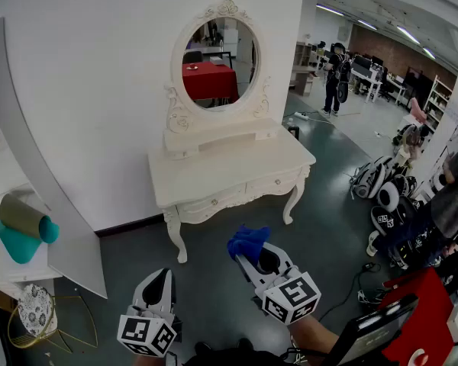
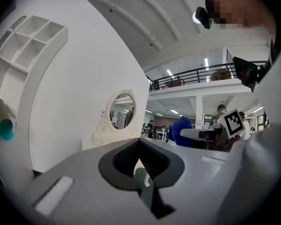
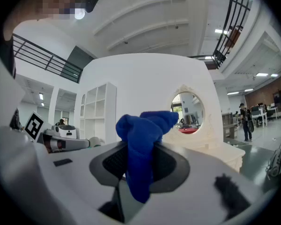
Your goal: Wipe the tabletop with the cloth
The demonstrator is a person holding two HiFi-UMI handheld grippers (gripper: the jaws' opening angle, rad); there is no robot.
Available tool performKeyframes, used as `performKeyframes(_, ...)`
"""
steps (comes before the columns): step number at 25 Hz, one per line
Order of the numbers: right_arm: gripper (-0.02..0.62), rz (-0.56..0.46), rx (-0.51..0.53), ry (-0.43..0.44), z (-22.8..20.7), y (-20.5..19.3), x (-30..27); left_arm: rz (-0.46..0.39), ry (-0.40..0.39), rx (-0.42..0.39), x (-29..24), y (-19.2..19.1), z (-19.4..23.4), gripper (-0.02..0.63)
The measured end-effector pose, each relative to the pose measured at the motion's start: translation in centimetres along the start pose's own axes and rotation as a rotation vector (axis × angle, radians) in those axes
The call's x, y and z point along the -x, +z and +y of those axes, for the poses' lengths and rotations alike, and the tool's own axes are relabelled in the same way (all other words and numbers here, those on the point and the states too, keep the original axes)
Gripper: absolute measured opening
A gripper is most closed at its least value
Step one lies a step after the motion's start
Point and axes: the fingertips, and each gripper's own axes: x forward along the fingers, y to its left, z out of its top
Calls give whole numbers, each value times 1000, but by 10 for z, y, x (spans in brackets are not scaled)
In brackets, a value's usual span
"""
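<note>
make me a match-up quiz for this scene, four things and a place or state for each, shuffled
1. blue cloth
2. left hand-held gripper
3. oval mirror
4. dressing table

A. stands against the white wall
B. shut, nothing in it
C. clamped in the right hand-held gripper
D. reflects a red-covered table

Pairs: 1-C, 2-B, 3-D, 4-A
</note>
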Motion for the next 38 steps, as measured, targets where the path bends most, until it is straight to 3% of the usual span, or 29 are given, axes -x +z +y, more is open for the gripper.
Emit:
performKeyframes(18,124,-23,-50,-34,10,2,-13,-10,-14,-5,11,5,19,6)
performKeyframes(31,126,-31,-68,-84,31,-1,-45,-13,-68,-16,14,8,63,6)
performKeyframes(38,126,-26,-69,-71,19,-2,-77,-17,-39,-13,-8,12,90,6)
